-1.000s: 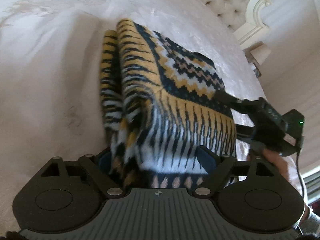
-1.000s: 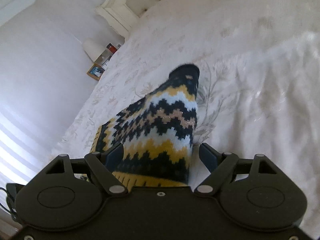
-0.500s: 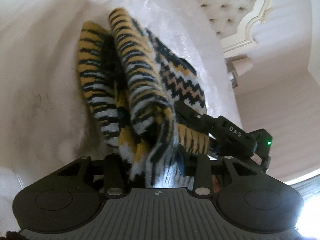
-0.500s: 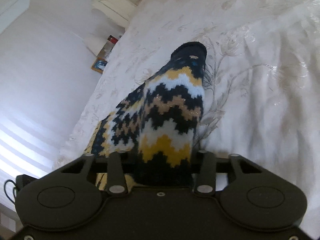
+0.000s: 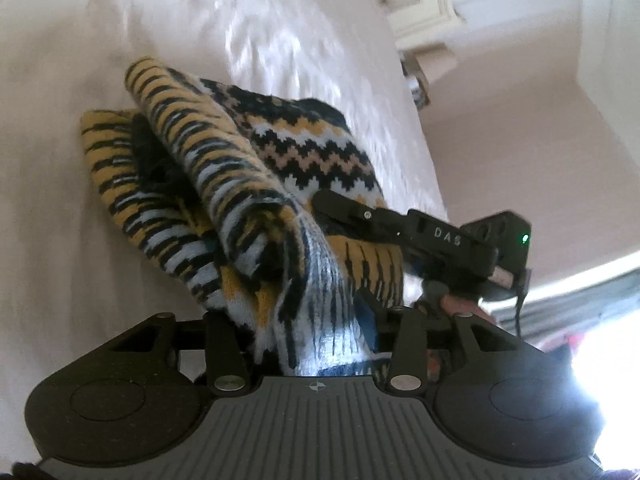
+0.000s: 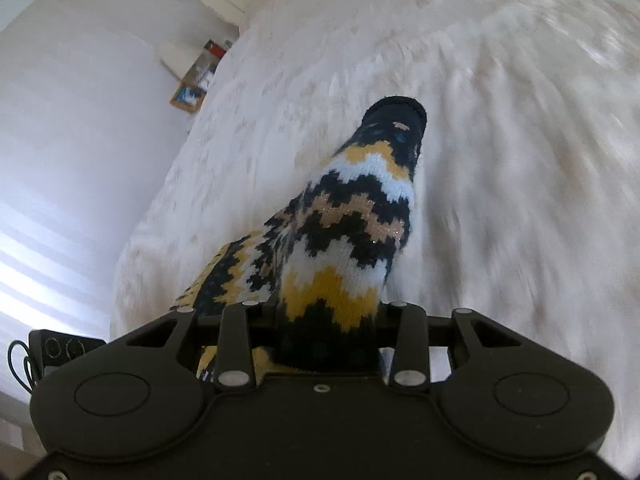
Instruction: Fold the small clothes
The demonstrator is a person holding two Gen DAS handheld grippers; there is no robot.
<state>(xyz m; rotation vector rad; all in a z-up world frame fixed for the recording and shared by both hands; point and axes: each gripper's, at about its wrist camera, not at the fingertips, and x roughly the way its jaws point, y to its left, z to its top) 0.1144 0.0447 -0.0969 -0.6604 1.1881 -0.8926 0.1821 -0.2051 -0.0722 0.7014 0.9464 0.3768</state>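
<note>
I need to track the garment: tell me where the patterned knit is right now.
The patterned knit hangs above the white bedspread, bunched in the left claw and pinched by the right claw.

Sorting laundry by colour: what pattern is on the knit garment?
Navy, mustard, white and tan zigzags on the knit garment, clearest in right wrist view.

One readable marking: "DAS"

In the left wrist view, the white letters "DAS" stand on the black body of the right hand-held gripper [image 5: 336, 210], just beside its lit green indicator light [image 5: 525, 238]. A small crosshair mark sits on the ribbed grey housing of the left hand-held gripper [image 5: 316, 320]. The right wrist view carries no legible text.
</note>
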